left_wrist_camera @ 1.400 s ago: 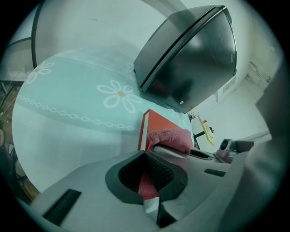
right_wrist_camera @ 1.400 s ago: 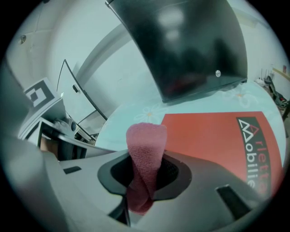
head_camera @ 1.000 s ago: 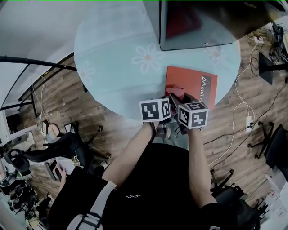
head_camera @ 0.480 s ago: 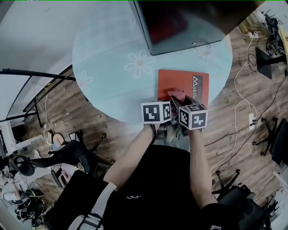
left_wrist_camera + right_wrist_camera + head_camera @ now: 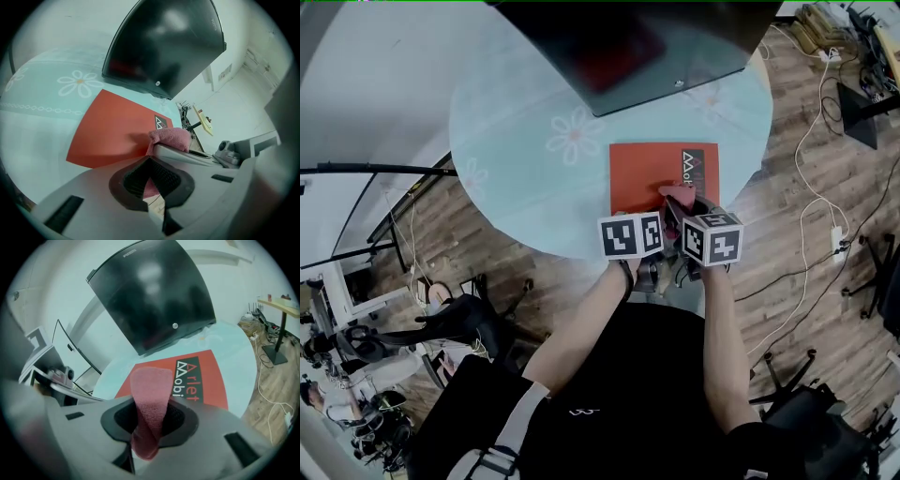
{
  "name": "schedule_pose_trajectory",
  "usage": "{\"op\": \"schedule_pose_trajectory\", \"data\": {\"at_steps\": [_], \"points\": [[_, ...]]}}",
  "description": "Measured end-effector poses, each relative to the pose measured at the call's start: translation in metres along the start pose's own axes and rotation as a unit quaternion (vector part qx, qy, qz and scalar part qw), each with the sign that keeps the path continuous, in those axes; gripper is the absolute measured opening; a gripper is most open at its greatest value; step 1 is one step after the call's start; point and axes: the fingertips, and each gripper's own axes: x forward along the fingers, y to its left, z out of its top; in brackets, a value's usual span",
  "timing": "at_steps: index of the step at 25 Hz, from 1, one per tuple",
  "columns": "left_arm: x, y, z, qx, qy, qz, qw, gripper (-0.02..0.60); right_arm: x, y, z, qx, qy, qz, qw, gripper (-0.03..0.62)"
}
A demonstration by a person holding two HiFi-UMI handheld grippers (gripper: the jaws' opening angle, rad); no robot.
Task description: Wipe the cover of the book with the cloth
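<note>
right hand-held gripper [image 5: 149, 420] is pinching the pink cloth [image 5: 151, 387] over the red book [image 5: 649, 172], left hand-held gripper [image 5: 149, 163] pressed together empty, so I'd drag it flat with light, even strokes.

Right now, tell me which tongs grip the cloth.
The right tongs: the pink cloth is pinched between them, over the red book; the left tongs sit alongside.
</note>
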Motion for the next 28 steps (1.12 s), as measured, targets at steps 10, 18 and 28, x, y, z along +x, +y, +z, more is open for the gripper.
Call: {"op": "schedule_pose_trajectory", "data": {"at_steps": [10,18,28], "points": [[0.034,-0.057,-0.007,-0.018,-0.001,-0.013,0.9997,0.014,-0.036,-0.056,0.0,-0.01,0.018,-0.008,1.0,0.097],[0.038,-0.104,0.012,-0.033,-0.051,-0.037,0.9974,0.014,-0.082,-0.094,0.049,-0.031,-0.037,-0.014,0.999,0.097],[-0.054,-0.149,0.099,-0.039,-0.253,-0.123,0.9589,0.014,-0.129,-0.043,0.156,-0.106,-0.186,0.066,0.975,0.097]]}}
